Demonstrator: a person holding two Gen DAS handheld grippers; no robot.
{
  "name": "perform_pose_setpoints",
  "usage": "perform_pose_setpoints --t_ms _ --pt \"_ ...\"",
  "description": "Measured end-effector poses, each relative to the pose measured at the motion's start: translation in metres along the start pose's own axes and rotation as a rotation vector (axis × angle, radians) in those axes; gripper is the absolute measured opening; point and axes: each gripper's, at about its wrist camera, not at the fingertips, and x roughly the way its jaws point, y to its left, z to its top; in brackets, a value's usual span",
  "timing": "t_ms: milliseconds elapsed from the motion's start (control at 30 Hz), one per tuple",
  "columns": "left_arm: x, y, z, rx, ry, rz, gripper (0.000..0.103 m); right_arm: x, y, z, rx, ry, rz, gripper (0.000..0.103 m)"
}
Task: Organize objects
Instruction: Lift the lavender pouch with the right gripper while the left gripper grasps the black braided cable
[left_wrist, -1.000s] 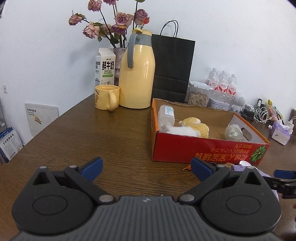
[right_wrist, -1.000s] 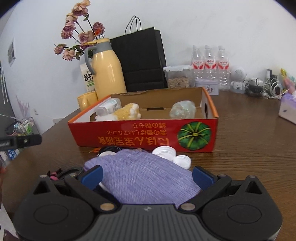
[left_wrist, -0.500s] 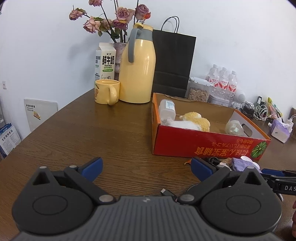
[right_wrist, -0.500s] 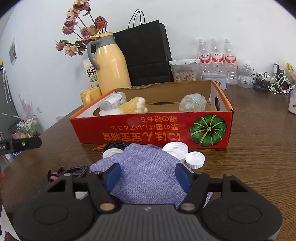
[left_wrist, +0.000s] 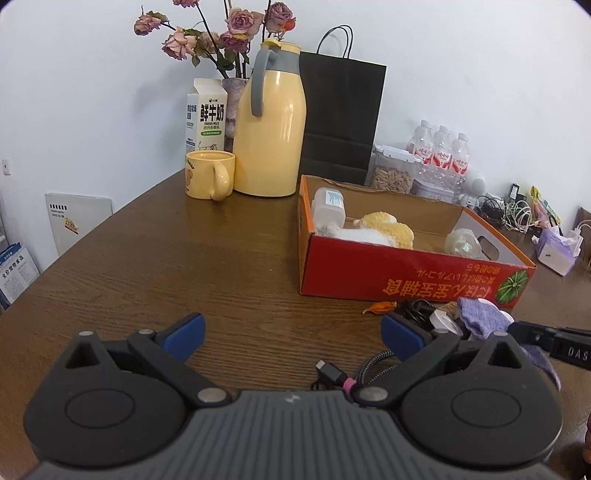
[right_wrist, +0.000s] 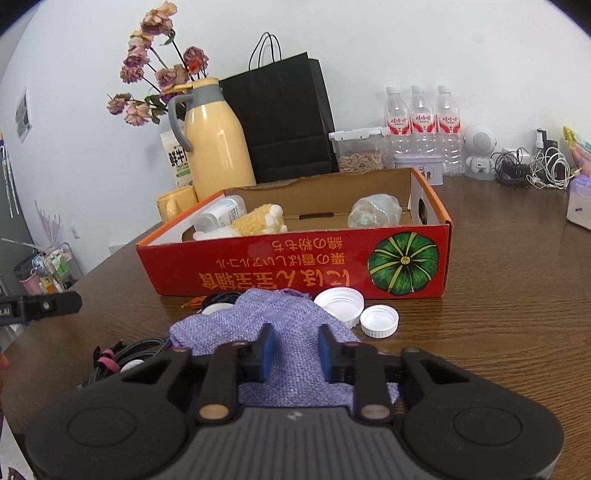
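Observation:
A red cardboard box (right_wrist: 295, 266) stands on the brown table and holds a white bottle (right_wrist: 221, 214), a yellow plush toy (right_wrist: 258, 223) and a crumpled clear ball (right_wrist: 375, 212). In front of it lies a purple woven pouch (right_wrist: 258, 321). My right gripper (right_wrist: 293, 352) has closed on the pouch's near part. Two white caps (right_wrist: 378, 321) lie right of the pouch. A coiled black cable (right_wrist: 125, 356) lies to its left. My left gripper (left_wrist: 291, 334) is open and empty over bare table, left of the pouch (left_wrist: 480, 315) and the box (left_wrist: 406, 273).
A yellow thermos (left_wrist: 271, 136), yellow mug (left_wrist: 208, 179), milk carton (left_wrist: 207, 116), flower vase and black paper bag (left_wrist: 340, 114) stand behind the box. Water bottles (right_wrist: 421, 122), a nut container, a small white robot, chargers and a tissue pack (left_wrist: 556, 251) line the back right.
My right gripper has closed from wide open onto the purple pouch. My left gripper has drawn back a little and stayed open.

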Motion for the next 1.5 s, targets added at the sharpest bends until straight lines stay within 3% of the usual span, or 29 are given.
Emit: perform_pose_setpoints --t_ms 467,667,833,1033,1500 --pt "-0.003 -0.012 -0.004 0.026 0.028 -0.054 0.103 -0.032 0.006 0.007 0.01 -0.118 0.038 0.002" --pt "0.002 -0.025 -0.008 0.041 0.102 -0.189 0.103 -0.044 0.003 0.011 0.016 -0.153 0.023 0.002" --pt "0.016 -0.043 -0.012 0.092 0.171 -0.235 0.103 -0.045 0.003 0.009 0.016 -0.146 0.033 0.002" --pt "0.031 -0.051 -0.019 0.084 0.252 -0.21 0.103 -0.044 0.003 0.008 0.018 -0.141 0.04 0.002" --pt "0.04 -0.061 -0.022 0.041 0.25 -0.156 0.103 -0.039 0.006 0.003 0.02 -0.123 0.053 0.002"
